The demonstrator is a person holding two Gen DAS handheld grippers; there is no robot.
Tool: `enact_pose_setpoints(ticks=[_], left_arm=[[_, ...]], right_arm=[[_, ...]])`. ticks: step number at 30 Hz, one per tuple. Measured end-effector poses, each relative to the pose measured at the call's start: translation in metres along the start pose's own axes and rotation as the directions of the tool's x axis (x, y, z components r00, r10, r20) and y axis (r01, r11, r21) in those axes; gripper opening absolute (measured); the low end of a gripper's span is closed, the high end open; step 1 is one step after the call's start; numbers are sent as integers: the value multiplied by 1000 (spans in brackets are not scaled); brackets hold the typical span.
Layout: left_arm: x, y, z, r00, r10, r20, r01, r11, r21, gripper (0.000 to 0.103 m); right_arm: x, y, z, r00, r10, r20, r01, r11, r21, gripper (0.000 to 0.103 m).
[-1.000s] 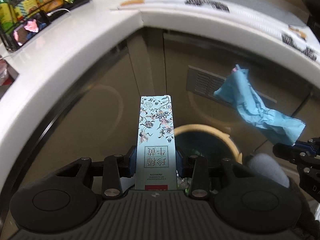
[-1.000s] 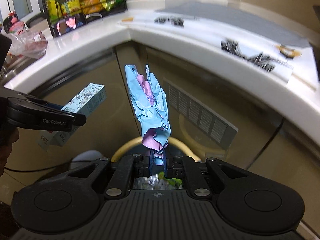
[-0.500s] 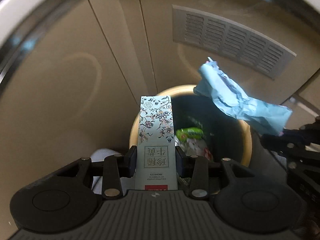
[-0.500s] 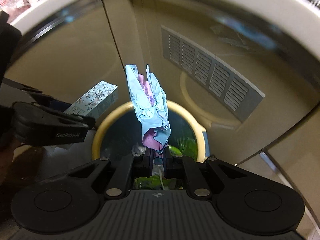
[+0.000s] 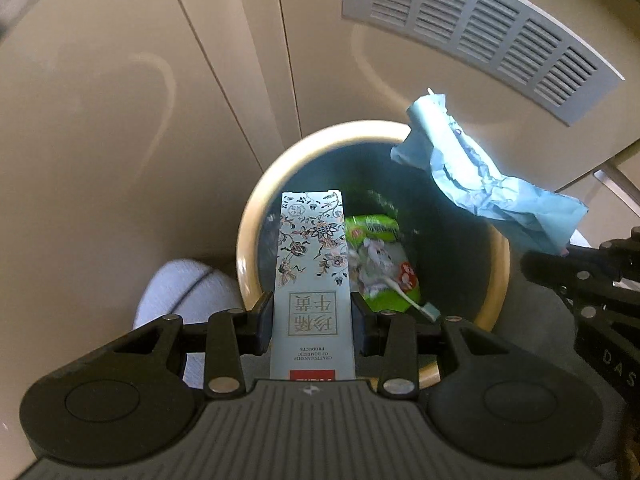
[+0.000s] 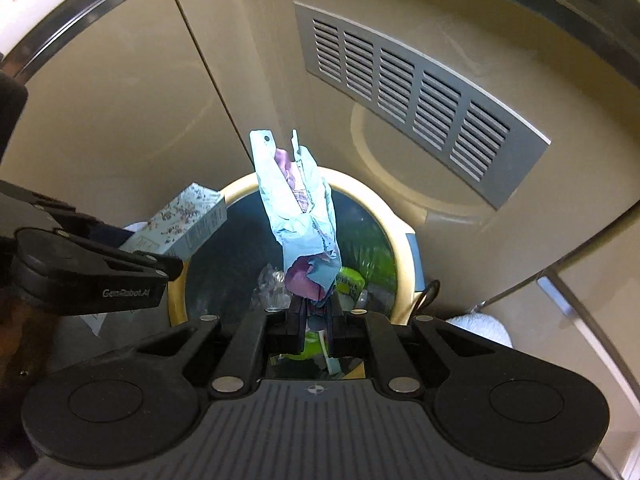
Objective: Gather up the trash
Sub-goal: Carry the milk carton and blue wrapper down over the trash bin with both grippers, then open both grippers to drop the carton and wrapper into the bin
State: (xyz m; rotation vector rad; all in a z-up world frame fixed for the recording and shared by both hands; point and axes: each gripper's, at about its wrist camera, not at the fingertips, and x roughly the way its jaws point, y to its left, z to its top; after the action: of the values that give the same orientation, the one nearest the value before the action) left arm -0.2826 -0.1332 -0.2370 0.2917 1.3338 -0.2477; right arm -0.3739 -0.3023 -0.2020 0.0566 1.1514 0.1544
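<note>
My left gripper (image 5: 312, 316) is shut on a long pale-blue floral carton (image 5: 310, 256) and holds it over the near left part of a round bin with a cream rim (image 5: 256, 216). My right gripper (image 6: 316, 312) is shut on a crumpled blue and pink wrapper (image 6: 298, 208) and holds it above the same bin (image 6: 402, 236). The wrapper (image 5: 480, 176) hangs over the bin's right side in the left wrist view. The carton (image 6: 184, 224) and the left gripper's body show at the left in the right wrist view. Inside the bin lie a green packet (image 5: 380, 256) and a toothbrush (image 5: 408, 300).
Beige cabinet doors (image 5: 120, 120) stand behind the bin, with a grey vent grille (image 5: 476, 36) at the upper right. The white counter edge (image 6: 36, 12) shows at the upper left in the right wrist view. A pale sock-covered foot (image 5: 184, 296) is left of the bin.
Both grippers have come down from counter height to just above the bin, each still holding its item. The bin's inside now fills the middle of both views.
</note>
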Motion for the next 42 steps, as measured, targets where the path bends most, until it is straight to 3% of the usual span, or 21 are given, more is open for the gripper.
enact_pose_setpoints(ticks=[9,26,40,42], left_arm=[[31,-5,10,996,-29,-80,29,1000,-7,43],[72,-18,32,992,25,-124,-22,999,26,43],[122,-20,45,974,68,-215,-62,997,35,43],[130,-21,47,969,59,-238,-50,998,44,54]], right_arm=[[24,2,8,999,-7,-42,7,1000,-16,11],[63,0,19,987,-22,-159,23,1000,4,11],[94,-2,25,973,-42,-228,53,998,43,11],[98,0,26,972,-35,-234,46,998,43,17]])
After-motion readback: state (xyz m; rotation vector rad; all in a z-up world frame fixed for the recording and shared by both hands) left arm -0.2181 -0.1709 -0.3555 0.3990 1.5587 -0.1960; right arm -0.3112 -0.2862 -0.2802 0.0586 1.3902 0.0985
